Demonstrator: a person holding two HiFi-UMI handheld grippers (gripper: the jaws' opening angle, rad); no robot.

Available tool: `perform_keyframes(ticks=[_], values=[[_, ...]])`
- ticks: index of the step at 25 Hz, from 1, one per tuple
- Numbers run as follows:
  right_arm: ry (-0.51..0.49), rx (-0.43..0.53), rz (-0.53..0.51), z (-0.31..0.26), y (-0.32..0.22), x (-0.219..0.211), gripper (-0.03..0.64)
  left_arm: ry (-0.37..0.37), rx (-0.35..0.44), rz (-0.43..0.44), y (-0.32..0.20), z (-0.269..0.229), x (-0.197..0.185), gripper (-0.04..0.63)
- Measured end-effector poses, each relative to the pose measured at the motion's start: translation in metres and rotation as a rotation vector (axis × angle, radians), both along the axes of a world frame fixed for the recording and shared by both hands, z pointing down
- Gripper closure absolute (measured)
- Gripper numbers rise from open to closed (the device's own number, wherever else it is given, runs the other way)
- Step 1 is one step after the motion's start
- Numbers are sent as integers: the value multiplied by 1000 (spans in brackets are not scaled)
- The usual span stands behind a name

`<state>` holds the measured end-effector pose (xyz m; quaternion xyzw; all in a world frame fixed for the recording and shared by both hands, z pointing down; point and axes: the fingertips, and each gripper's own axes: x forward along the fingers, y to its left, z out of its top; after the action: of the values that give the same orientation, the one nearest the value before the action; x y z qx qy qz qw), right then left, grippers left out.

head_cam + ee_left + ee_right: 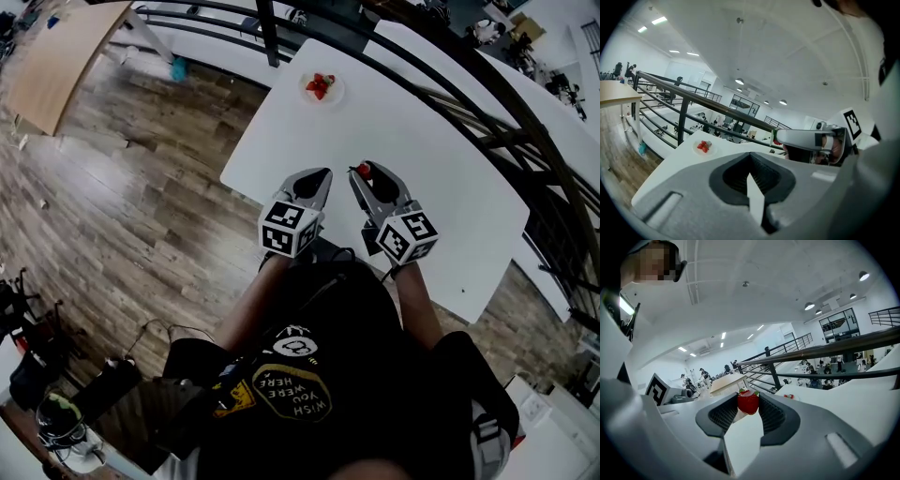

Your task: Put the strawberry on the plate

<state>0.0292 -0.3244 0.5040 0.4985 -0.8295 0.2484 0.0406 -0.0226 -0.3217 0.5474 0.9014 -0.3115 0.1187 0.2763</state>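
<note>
Strawberry [748, 401] gripped; shirt [309, 309] reads "WISH YOU WERE HERE"

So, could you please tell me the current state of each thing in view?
left tongs: shut, empty.
right tongs: shut on the strawberry.
strawberry: gripped, raised over the table, not yet on the plate.
plate: at the table's far end, holding other strawberries.

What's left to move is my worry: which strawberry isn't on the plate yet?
The strawberry gripped in the right tongs, held over the near end of the table. The other strawberries already lie on the plate at its far end.
</note>
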Motion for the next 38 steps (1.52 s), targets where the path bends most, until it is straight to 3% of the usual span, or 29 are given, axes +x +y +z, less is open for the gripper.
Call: perform_keyframes(ticks=[12, 28, 38], values=[[34, -42, -44, 62, -84, 18, 474, -66, 28, -57, -83, 41, 16, 594], [135, -100, -99, 150, -181, 27, 474, -112, -71, -96, -168, 124, 25, 594], [274, -186, -177, 221, -224, 33, 474, -155, -120, -95, -210, 172, 35, 594]])
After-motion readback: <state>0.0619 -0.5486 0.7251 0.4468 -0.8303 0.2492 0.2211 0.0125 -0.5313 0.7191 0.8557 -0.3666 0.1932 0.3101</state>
